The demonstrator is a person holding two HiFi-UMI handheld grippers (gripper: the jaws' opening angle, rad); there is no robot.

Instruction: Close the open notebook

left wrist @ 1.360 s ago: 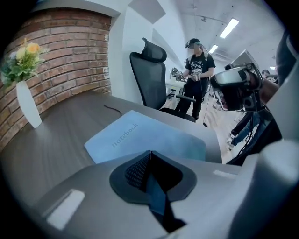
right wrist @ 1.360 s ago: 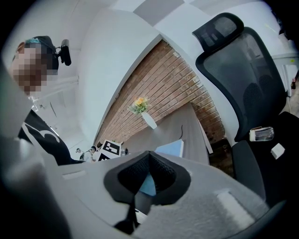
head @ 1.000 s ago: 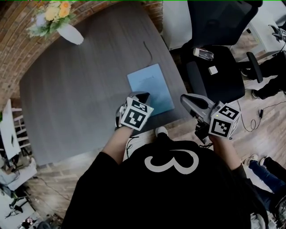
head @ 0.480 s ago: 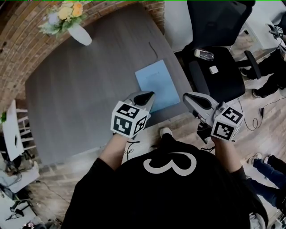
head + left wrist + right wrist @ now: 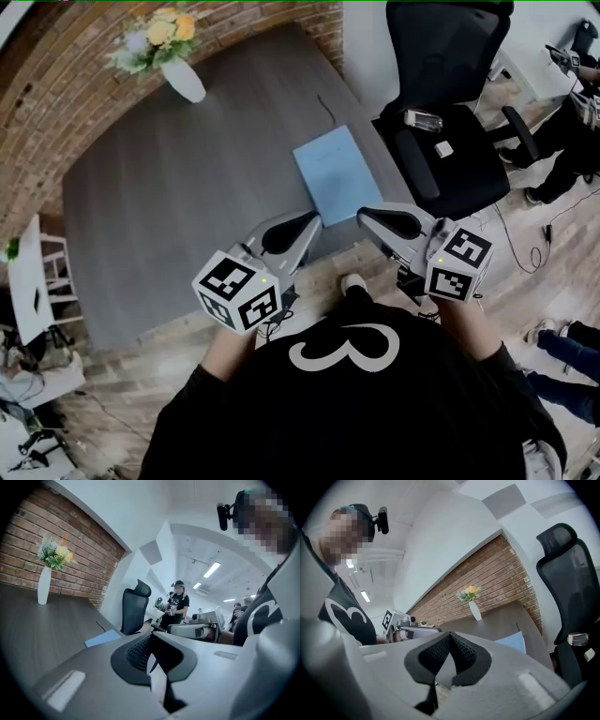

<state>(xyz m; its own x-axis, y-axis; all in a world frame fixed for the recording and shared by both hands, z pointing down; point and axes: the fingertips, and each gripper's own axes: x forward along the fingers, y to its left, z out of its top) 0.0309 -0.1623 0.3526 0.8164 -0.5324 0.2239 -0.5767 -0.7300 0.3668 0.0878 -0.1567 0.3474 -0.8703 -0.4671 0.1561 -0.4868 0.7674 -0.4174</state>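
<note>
The light blue notebook [image 5: 337, 176] lies flat with its cover down near the right front corner of the dark grey table [image 5: 187, 187]. My left gripper [image 5: 314, 217] hovers at the table's front edge, just short of the notebook, jaws shut and holding nothing. My right gripper [image 5: 364, 217] hangs beside it off the table's corner, also shut and empty. The two tips point toward each other, a small gap apart. The left gripper view catches the notebook [image 5: 103, 638] beyond the shut left gripper [image 5: 149, 637]. In the right gripper view the notebook [image 5: 513, 643] shows past the right gripper [image 5: 449, 637].
A white vase of flowers [image 5: 185, 82] stands at the table's far edge by the brick wall. A thin cable [image 5: 328, 103] lies behind the notebook. A black office chair [image 5: 450, 141] with small items on its seat stands right of the table. People stand farther right.
Both grippers have drawn back from the notebook toward the person. The left one moved down and left off the notebook's corner; the notebook stays flat and still.
</note>
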